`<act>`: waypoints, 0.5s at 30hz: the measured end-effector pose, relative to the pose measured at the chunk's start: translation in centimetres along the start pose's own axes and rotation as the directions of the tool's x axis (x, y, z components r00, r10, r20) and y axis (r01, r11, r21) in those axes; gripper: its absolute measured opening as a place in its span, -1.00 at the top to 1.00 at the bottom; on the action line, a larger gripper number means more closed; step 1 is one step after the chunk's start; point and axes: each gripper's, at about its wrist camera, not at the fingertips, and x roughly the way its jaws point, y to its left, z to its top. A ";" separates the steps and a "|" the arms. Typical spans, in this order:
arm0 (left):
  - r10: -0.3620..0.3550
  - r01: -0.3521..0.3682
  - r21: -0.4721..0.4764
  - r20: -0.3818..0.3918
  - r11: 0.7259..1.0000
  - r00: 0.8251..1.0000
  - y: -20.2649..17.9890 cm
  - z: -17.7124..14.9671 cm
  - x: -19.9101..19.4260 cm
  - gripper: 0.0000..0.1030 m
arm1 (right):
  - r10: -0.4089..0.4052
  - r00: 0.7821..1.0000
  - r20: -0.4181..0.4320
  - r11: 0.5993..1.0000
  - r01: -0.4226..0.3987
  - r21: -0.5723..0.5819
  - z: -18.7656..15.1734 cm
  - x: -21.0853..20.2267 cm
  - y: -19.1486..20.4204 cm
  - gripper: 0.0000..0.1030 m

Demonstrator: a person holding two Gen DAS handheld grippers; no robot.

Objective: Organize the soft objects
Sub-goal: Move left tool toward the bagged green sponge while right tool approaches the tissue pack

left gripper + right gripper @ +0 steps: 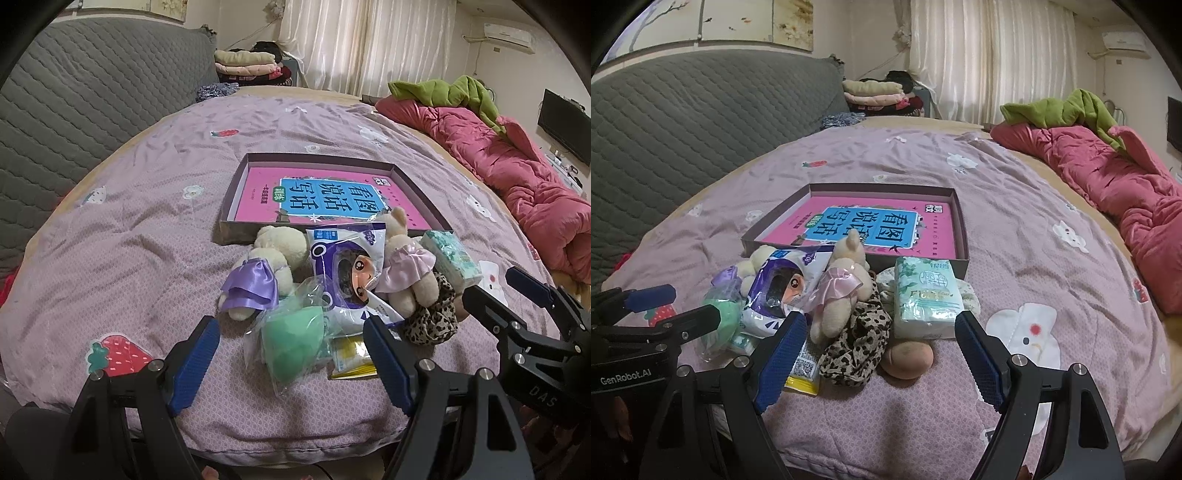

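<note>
A heap of soft things lies on the bed in front of a shallow box (236,230) (962,236) holding a pink book. It holds a bagged green sponge (291,345) (720,314), a plush bear in a purple dress (258,273), a white plastic packet (347,273) (779,291), a bear in a pink dress (406,269) (842,295), a leopard scrunchie (432,317) (855,345), a tissue pack (450,258) (927,295) and a tan sponge (907,358). My left gripper (291,350) stands open around the green sponge. My right gripper (881,350) is open, near the scrunchie and tan sponge.
A pink quilt (517,173) (1115,177) with a green garment lies along the bed's right side. A grey quilted headboard (74,103) (665,122) stands at left, with folded clothes (245,62) behind. A small yellow packet (351,356) (803,373) lies at the heap's near edge.
</note>
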 end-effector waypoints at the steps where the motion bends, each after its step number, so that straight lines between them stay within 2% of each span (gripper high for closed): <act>1: 0.000 0.000 -0.002 0.001 1.000 1.000 0.0 0.0 0.0 -0.54 | 0.001 1.000 0.002 1.000 -0.001 0.001 0.0 0.0 -0.1 -0.62; 15: 0.004 -0.004 -0.006 0.002 1.000 1.000 0.0 0.3 0.1 -0.54 | -0.001 1.000 0.007 1.000 0.001 0.003 0.3 -0.2 -0.2 -0.62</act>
